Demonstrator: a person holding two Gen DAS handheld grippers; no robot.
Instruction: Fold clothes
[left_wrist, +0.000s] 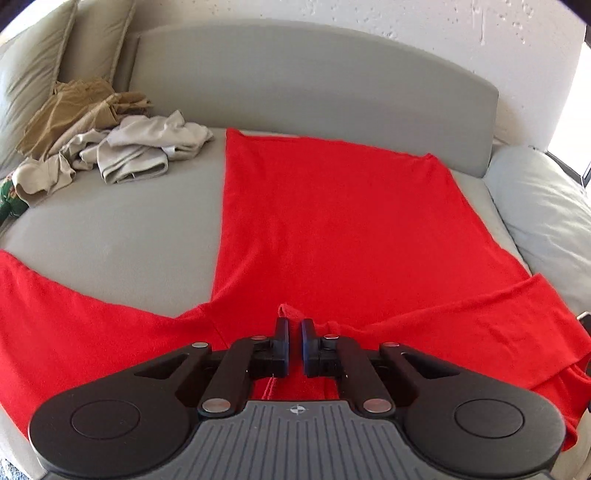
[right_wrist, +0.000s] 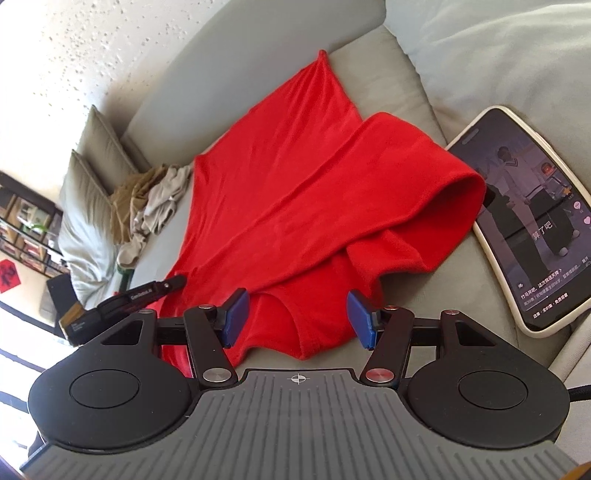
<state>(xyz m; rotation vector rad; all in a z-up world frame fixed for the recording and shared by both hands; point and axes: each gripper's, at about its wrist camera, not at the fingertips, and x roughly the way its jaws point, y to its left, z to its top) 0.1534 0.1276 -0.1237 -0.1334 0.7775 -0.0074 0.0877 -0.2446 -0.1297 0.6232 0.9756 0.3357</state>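
Red shirt (left_wrist: 332, 221) pinched by left gripper (left_wrist: 294, 332); phone (right_wrist: 532, 221) shows Chinese captions.

The bright red knit-cloth shirt (left_wrist: 332, 221) looks soft and matt on the smooth, matt grey upholstered sofa seat (left_wrist: 122, 229). At ten o'clock, a pile of crumpled tan and beige cloth garments (left_wrist: 110, 144) is creased and dull. At three o'clock in the right wrist view, a smartphone in a cream plastic case (right_wrist: 532, 218) has a glossy glass screen; the left hand-held gripper (left_wrist: 294, 328) is matt black plastic with brushed metal pins.
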